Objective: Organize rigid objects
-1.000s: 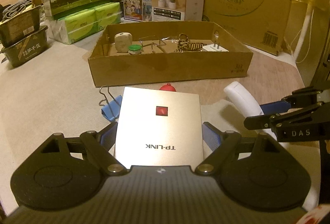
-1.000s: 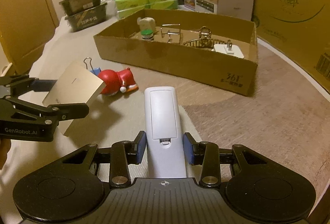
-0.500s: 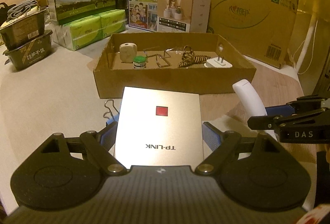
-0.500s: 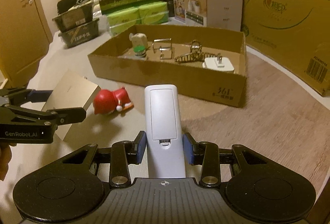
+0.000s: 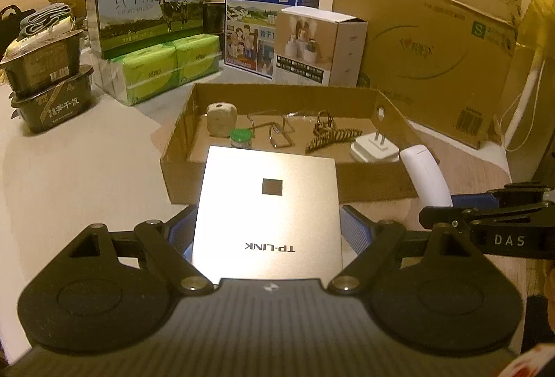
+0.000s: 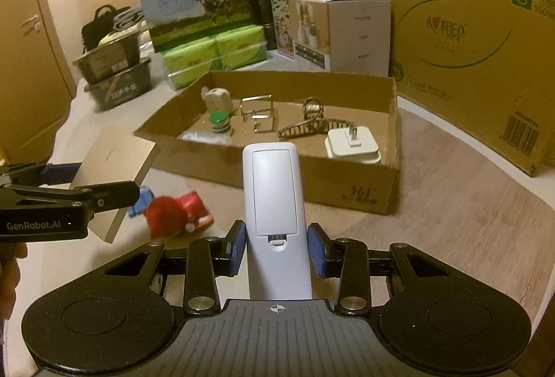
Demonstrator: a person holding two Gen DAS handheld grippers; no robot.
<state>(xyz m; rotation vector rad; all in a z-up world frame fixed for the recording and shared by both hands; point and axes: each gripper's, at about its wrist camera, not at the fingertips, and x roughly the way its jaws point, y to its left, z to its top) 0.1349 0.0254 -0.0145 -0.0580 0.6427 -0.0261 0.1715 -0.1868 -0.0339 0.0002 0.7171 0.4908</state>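
My left gripper (image 5: 267,231) is shut on a flat silver TP-LINK box (image 5: 267,207), held off the surface in front of the open cardboard tray (image 5: 249,182). My right gripper (image 6: 275,245) is shut on a white remote control (image 6: 274,193), back side up, also lifted and pointing at the tray (image 6: 347,182). In the right wrist view the left gripper (image 6: 69,200) and its TP-LINK box (image 6: 114,168) show at the left. In the left wrist view the remote (image 5: 426,175) and the right gripper (image 5: 492,207) show at the right.
The tray holds a beige cube (image 5: 222,118), a green-capped bottle (image 5: 241,138), wire clips (image 5: 274,130), a hair claw (image 5: 329,134) and a white plug (image 5: 374,148). A red toy (image 6: 173,210) and a blue binder clip (image 6: 140,200) lie below. Milk cartons, tissue packs and large cardboard boxes stand behind.
Both grippers have risen with their loads and come nearer the tray. The red toy and binder clip have dropped out of the left wrist view behind the box.
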